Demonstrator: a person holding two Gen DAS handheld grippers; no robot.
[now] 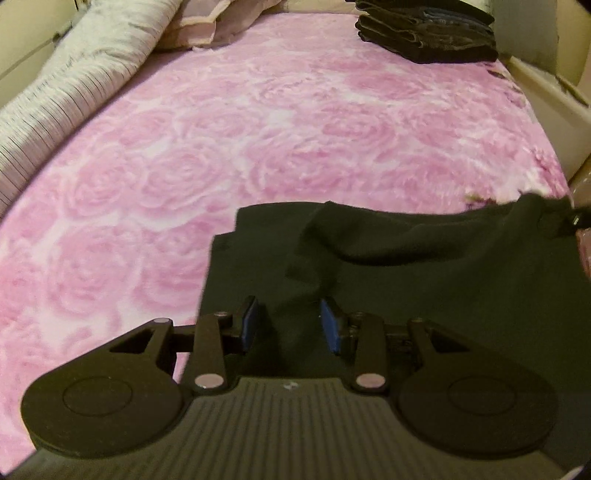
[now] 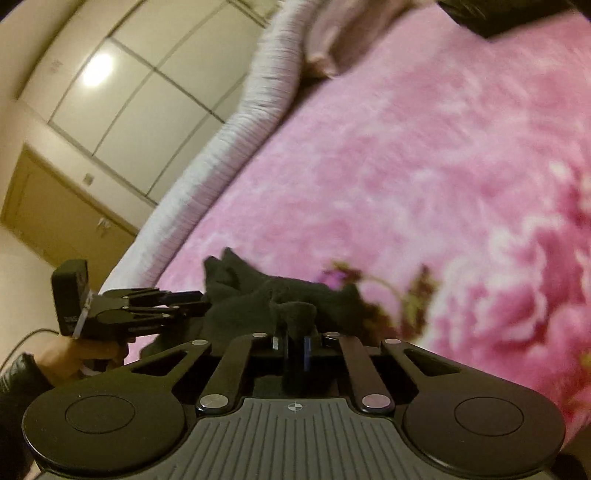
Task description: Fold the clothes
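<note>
Now | one dark garment (image 1: pixel 424 266) | left gripper (image 1: pixel 289 322) jaws apart, empty | right gripper (image 2: pixel 291 345) jaws pinching garment | one folded stack (image 1: pixel 424 31)

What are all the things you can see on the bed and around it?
Black garment: one, black, near edge of the bed, partly lifted.
Folded clothes stack: one, dark, far right corner.
Blanket: one, pink with roses, covering the bed.
Rolled quilt: one, pale striped, along the left side.
Pillow: one, mauve, far end.
Cabinets: cream, beside the bed.
Left gripper: black, open over the garment.
Right gripper: black, shut on the garment.
Hand: holding the left gripper.
</note>
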